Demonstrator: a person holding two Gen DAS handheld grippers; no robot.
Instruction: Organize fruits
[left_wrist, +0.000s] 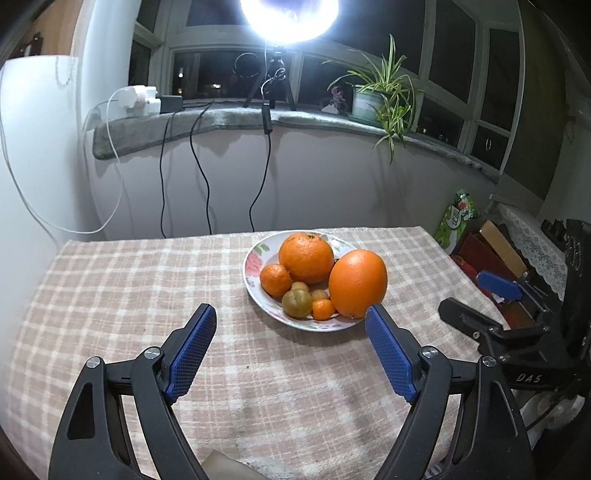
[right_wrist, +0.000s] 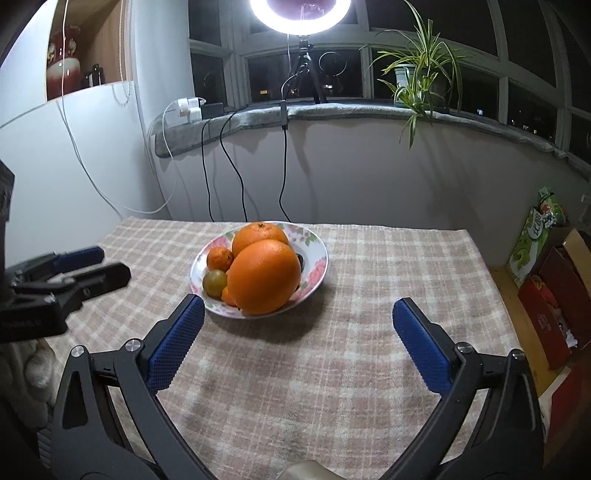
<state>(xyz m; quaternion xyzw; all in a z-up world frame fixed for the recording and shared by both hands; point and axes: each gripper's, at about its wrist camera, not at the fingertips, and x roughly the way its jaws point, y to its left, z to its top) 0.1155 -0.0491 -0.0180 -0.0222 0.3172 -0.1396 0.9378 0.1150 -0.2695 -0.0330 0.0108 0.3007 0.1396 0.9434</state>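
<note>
Left wrist view: the left gripper (left_wrist: 291, 314) is hovering with jaws released and nothing between them, above the checked tablecloth (left_wrist: 129, 280). Ahead of its right finger, the floral plate (left_wrist: 255, 258) is carrying 2 big oranges, the smooth one (left_wrist: 357, 282) nearest that fingertip, plus smaller fruits. In the right wrist view, the right gripper (right_wrist: 298, 308) is gaping wide and empty, the plate (right_wrist: 317, 258) sitting just beyond its left finger.

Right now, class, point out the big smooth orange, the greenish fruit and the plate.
Big smooth orange (left_wrist: 357, 282), left wrist view, centre of skin.
Greenish fruit (left_wrist: 296, 303), left wrist view, middle.
Plate (right_wrist: 317, 258), right wrist view, floral rim.
</note>
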